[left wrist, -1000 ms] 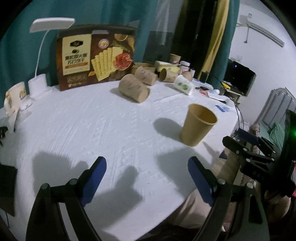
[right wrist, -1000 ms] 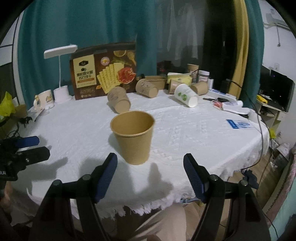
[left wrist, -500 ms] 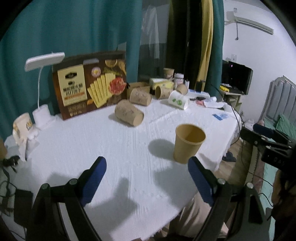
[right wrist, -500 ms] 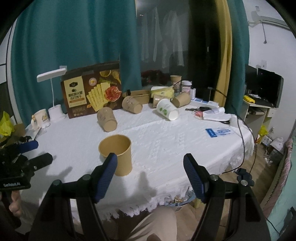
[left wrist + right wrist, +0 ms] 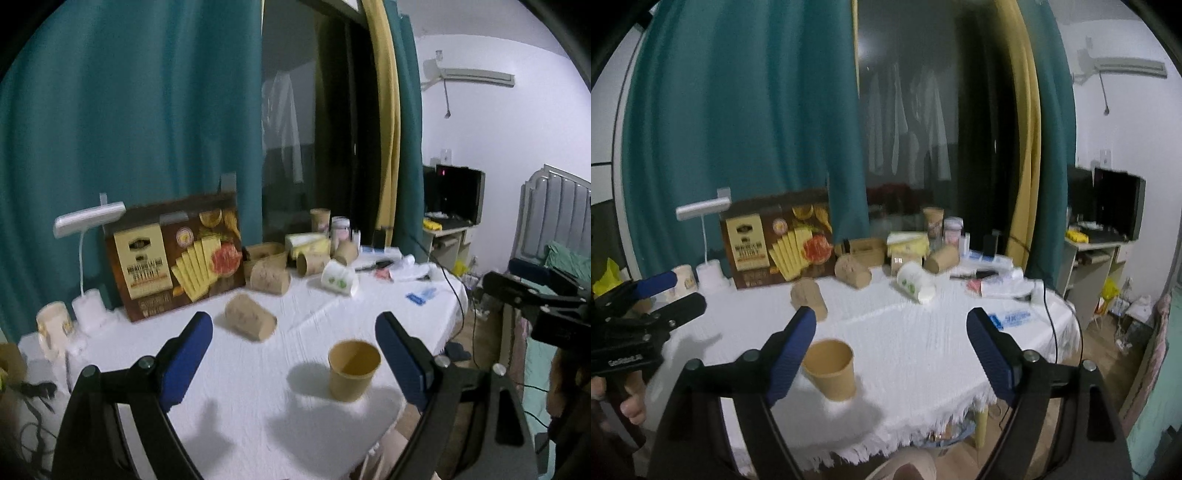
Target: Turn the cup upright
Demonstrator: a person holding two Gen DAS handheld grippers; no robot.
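The cup [image 5: 354,370] stands upright on the white tablecloth [image 5: 258,387], mouth up, plain tan paper, rim round and undented, inside looks empty. It sits near the table's front edge, alone, well apart from the other cups.

In my left wrist view it's at about 4 o'clock from centre, just inside my right-hand pad. My left gripper [image 5: 293,362] is wide open, nothing between the pads, raised above the table and aimed slightly down.

In my right wrist view the cup [image 5: 830,369] is at about 7 o'clock, partly behind my left-hand pad. My right gripper [image 5: 890,350] has just been opening, jaws now spread, nothing pressed by the pads; cup stands free on the cloth. It is also above the table, tilted slightly down.

My left gripper's body [image 5: 639,325] shows at 9 o'clock in the right view, hand [image 5: 624,398] on its handle.

Farther back: a brown cup on its side [image 5: 250,322] at 12 o'clock beyond the upright one, more tipped cups near a cracker box [image 5: 177,266], a white desk lamp [image 5: 86,236] at 10 o'clock, teal curtain [image 5: 129,129] behind. Frames slightly blurred.
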